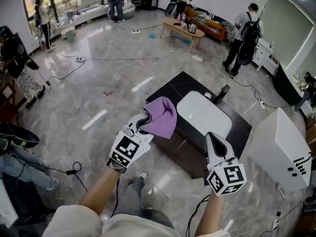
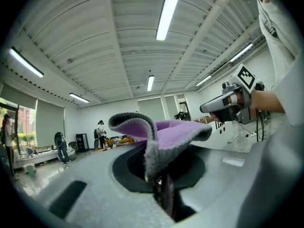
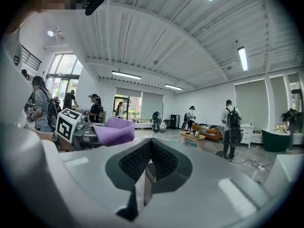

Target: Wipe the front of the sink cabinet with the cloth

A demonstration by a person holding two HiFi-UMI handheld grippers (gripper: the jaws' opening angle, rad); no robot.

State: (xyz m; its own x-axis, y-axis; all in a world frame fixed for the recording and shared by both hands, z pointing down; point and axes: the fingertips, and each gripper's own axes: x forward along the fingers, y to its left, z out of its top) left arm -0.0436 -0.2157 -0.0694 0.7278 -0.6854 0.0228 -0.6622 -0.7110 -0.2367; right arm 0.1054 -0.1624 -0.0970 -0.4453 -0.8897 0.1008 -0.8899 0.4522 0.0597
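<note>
The purple cloth [image 1: 162, 116] hangs from my left gripper [image 1: 142, 124], whose jaws are shut on one edge of it; in the left gripper view the cloth [image 2: 164, 134] folds over the closed jaws. It is held in the air above the left corner of the sink cabinet [image 1: 183, 153], a dark unit with a white basin [image 1: 203, 113] and a black faucet [image 1: 220, 94]. My right gripper [image 1: 214, 138] is shut with nothing in it, over the cabinet's front edge. In the right gripper view the pads [image 3: 159, 159] meet, and the cloth [image 3: 114, 131] shows to the left.
A white box-like unit [image 1: 284, 149] stands right of the cabinet. Cables [image 1: 74, 171] trail over the marble floor. A low table [image 1: 181, 29], a sofa [image 1: 210, 26] and several people are at the far end of the room.
</note>
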